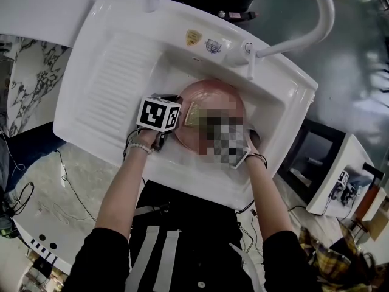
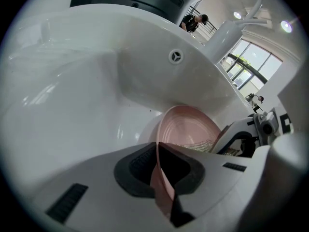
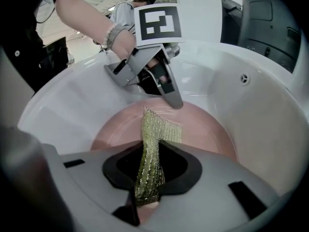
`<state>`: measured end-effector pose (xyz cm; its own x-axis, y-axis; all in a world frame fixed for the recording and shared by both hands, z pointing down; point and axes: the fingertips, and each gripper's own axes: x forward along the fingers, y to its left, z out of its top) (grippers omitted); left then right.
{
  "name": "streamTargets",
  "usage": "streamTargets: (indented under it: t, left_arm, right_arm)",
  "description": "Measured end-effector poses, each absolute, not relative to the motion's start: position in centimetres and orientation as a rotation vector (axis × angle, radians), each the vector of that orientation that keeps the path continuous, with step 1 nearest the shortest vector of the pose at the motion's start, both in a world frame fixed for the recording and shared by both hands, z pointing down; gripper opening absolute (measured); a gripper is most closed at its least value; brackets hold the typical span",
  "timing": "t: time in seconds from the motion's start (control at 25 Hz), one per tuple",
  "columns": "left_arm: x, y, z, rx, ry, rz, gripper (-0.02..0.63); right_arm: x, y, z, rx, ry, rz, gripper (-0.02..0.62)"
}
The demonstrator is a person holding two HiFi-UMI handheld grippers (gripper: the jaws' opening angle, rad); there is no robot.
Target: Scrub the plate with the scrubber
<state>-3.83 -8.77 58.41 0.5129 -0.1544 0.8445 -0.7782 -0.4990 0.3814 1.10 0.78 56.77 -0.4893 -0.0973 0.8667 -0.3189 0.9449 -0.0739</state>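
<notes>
Step in hand, scrubbing: your right gripper (image 3: 146, 201) pinches the yellow-green mesh scrubber (image 3: 153, 144) over the round pink plate (image 3: 207, 129), its rim clamped by your left gripper (image 2: 161, 187) (inside the white ceramic sink basin (image 3: 270, 110)); next, press and sweep the mesh across the plate's face.

Bright even light, soft glare on white sink (image 2: 72, 81), fisheye distortion — dark, blurred corners

We find no legible text. A yellow shield-shaped sticker (image 1: 193, 37) and a blue-and-white sticker (image 1: 213, 45) on the back rim of the white ceramic sink (image 1: 173, 24) are too small to read. The black-and-white marker cube (image 1: 159, 113) on the left gripper (image 3: 175, 100) bears only patterns.
</notes>
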Motion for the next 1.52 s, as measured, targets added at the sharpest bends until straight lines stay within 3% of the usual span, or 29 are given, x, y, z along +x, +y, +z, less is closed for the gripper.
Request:
streamTargets:
  t: [0.92,1.12,1.52]
  left_arm:
    - [-3.8,-8.8,58.6,1.950,-0.764,0.985,0.014]
    - [-3.8,-8.8,58.6,1.952,-0.762,0.985,0.012]
    - [-3.8,-8.8,58.5,1.951,-0.764,0.985,0.014]
  right_arm:
    - [-1.5,7.8,53.4,-0.098,-2.191,0.588,0.075]
    - [0.3,4.5,52.5,0.083,-2.241,0.577,0.075]
    - [6.6,-4.7,54.2,0.659,-1.980,0.222,0.075]
